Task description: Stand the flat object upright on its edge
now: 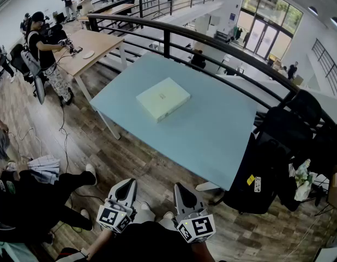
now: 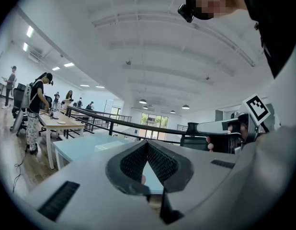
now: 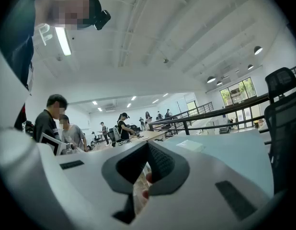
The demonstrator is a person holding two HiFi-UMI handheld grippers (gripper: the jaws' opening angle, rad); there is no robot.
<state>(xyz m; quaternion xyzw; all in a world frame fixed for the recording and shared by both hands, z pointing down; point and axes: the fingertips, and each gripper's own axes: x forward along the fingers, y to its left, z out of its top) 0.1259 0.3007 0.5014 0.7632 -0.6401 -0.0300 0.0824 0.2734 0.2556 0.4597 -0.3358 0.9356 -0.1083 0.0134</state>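
A flat cream-coloured box lies on its broad face near the middle of the pale blue table. In the right gripper view it shows as a low pale slab on the table top, and in the left gripper view as a light patch. Both grippers are held close to the person's body, well short of the table's near edge. The left gripper is shut with nothing between its jaws. The right gripper is shut and empty too.
A black railing runs behind the table. A black office chair with hung things stands at the table's right end. A wooden desk with people at it is to the far left. A seated person's legs are at the lower left.
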